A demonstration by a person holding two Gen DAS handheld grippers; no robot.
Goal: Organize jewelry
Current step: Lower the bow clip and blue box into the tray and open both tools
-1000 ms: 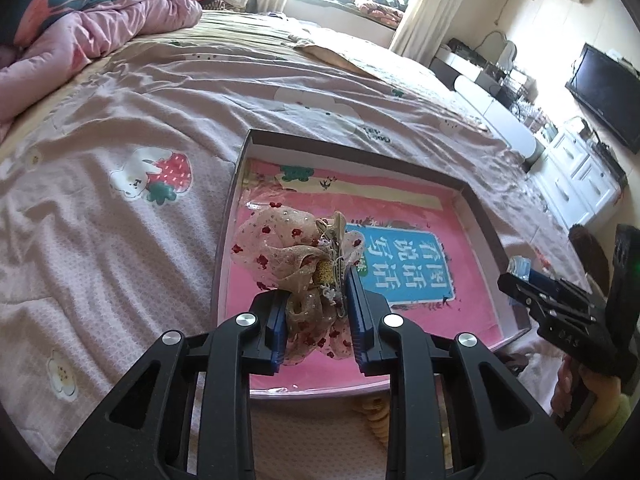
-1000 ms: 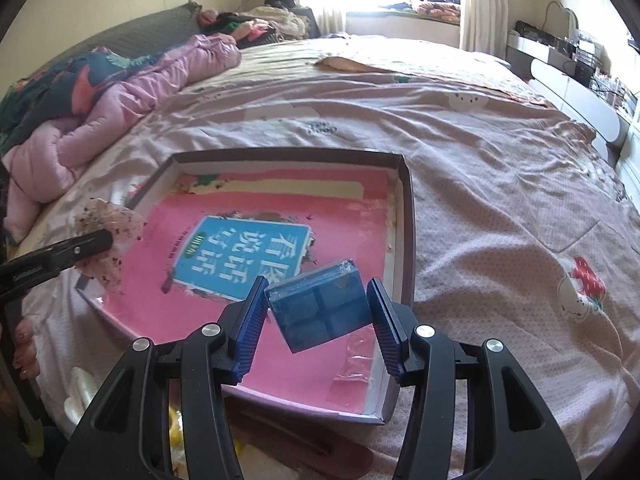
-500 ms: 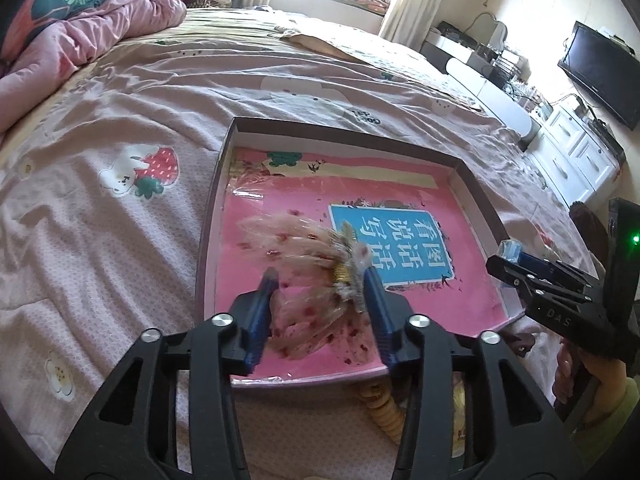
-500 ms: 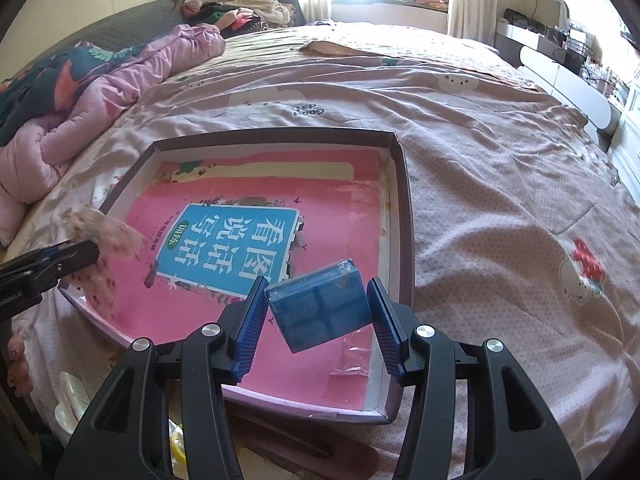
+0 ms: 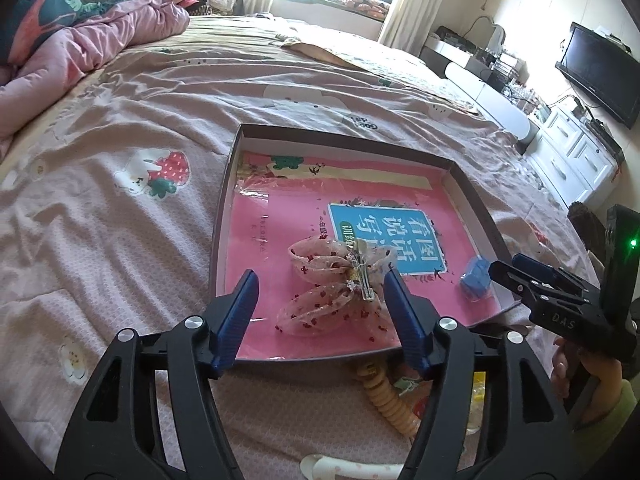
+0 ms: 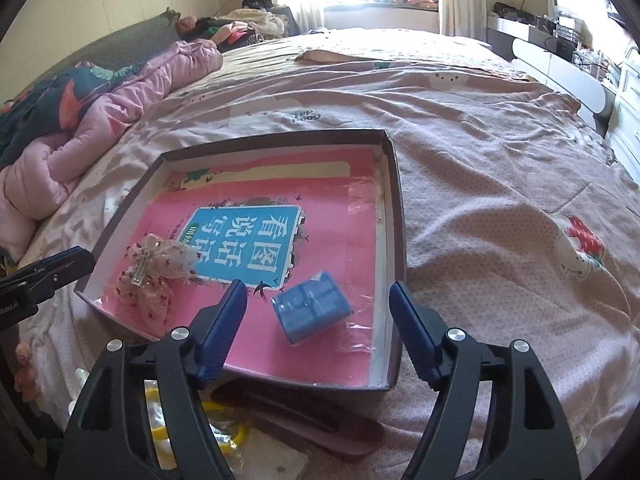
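Observation:
A shallow dark-rimmed tray [image 5: 230, 184] [image 6: 394, 184] with a pink printed bottom lies on the bed. A sheer pink bow hair clip with red dots [image 5: 334, 288] [image 6: 158, 268] lies in its near left part. A small blue box [image 6: 312, 306] [image 5: 476, 278] lies in its near right part. My left gripper [image 5: 322, 316] is open just in front of the bow. My right gripper [image 6: 318, 330] is open just in front of the blue box. Neither holds anything.
A pink strawberry-print bedspread [image 5: 120, 152] surrounds the tray. A pink quilt [image 6: 100, 120] is piled at the far left. Loose items, among them a beige spiral hair tie [image 5: 388, 396] and yellow pieces [image 6: 224, 436], lie in front of the tray. White cabinets and a TV [image 5: 596, 68] stand at the right.
Both grippers have opened. The bow has dropped from my left gripper into the tray, and the blue box has dropped from my right gripper into the tray.

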